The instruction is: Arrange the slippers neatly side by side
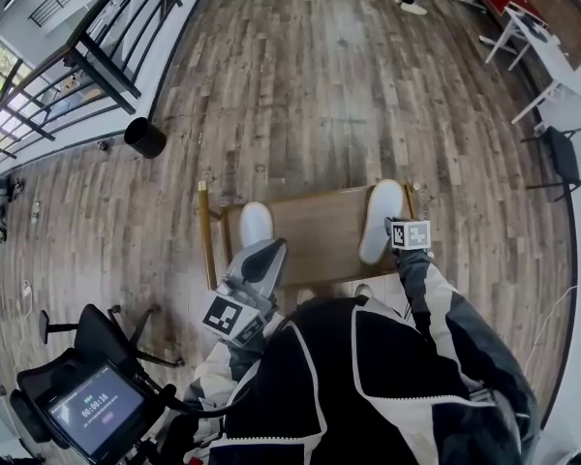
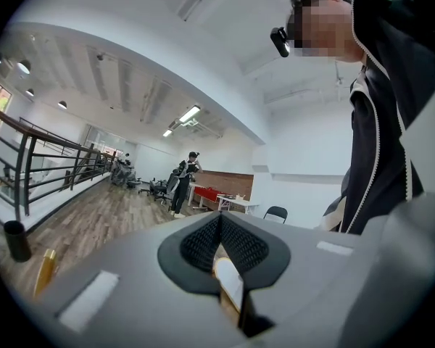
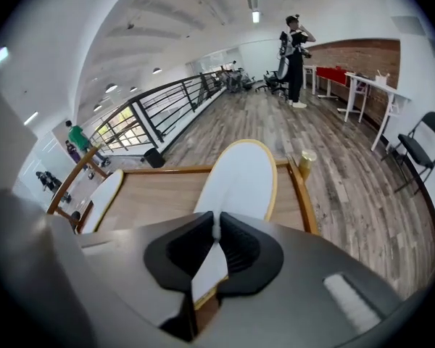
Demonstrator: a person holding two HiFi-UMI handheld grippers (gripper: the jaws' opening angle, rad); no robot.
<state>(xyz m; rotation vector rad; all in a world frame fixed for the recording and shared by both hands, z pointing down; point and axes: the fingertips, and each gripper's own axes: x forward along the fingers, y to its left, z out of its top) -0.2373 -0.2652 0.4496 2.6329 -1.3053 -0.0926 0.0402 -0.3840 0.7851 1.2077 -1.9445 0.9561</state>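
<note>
The left hand-held gripper (image 2: 220,227) clamps the left slipper's (image 1: 255,224) near end; the right hand-held gripper (image 3: 217,230) clamps the right slipper's (image 3: 239,180), stretching ahead.

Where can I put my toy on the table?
On the bare wood in the middle of the wooden table, between the left slipper and the right slipper. The two ends are crowded: a slipper covers each.
</note>
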